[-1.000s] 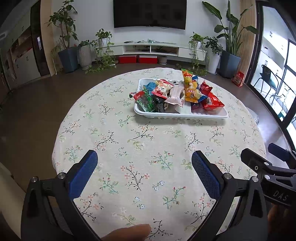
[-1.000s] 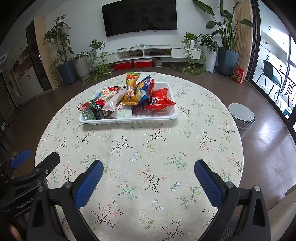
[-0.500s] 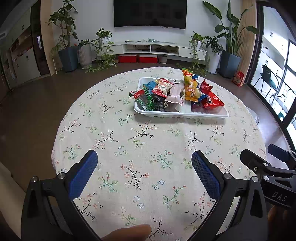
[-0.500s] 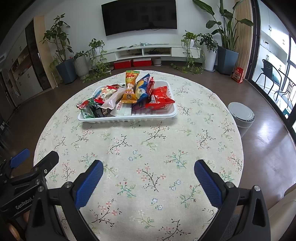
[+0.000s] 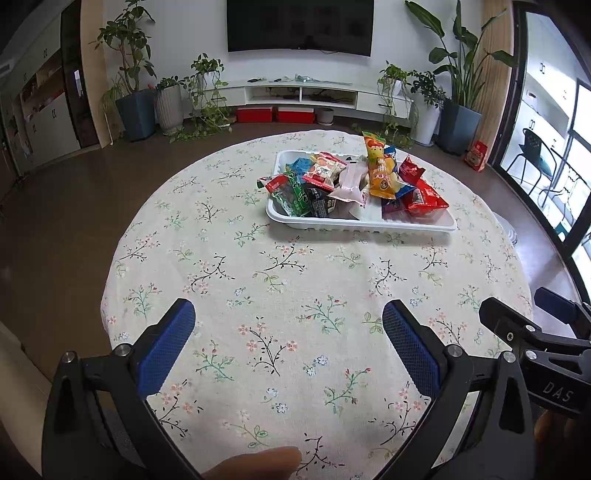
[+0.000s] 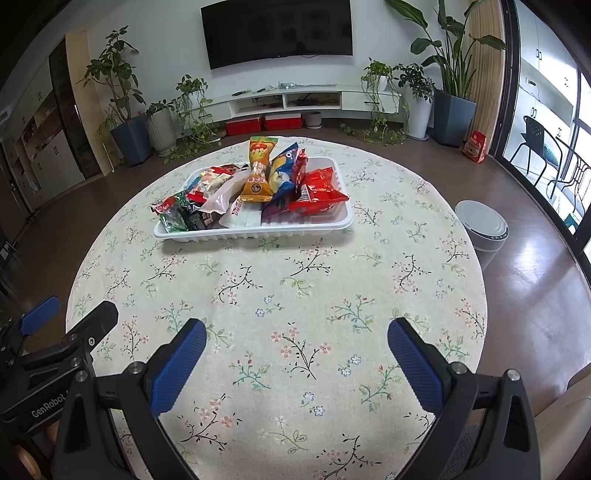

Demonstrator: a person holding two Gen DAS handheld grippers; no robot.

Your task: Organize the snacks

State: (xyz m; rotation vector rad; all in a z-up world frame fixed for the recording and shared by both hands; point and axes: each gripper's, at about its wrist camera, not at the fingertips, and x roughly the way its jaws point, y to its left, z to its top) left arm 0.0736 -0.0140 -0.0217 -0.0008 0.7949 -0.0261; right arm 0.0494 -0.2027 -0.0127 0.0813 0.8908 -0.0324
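Note:
A white tray (image 5: 373, 223) (image 6: 258, 233) sits on the far half of a round table and holds a heap of several snack packets. An orange packet (image 5: 378, 168) (image 6: 259, 170) stands upright in the middle, red packets (image 5: 424, 197) (image 6: 319, 192) lie at the right end, green and black ones (image 5: 295, 194) (image 6: 175, 216) at the left end. My left gripper (image 5: 288, 325) is open and empty over the near table. My right gripper (image 6: 297, 343) is open and empty beside it; it also shows at the right edge of the left wrist view (image 5: 524, 332).
The round table has a floral cloth (image 5: 295, 288) (image 6: 295, 280). A white bin (image 6: 482, 230) stands on the floor to the table's right. Potted plants (image 6: 125, 110), a TV (image 6: 277, 31) and a low white console (image 6: 291, 98) line the far wall.
Both grippers have drawn back slightly from the tray, which sits a little lower in the views. Both stay open and empty.

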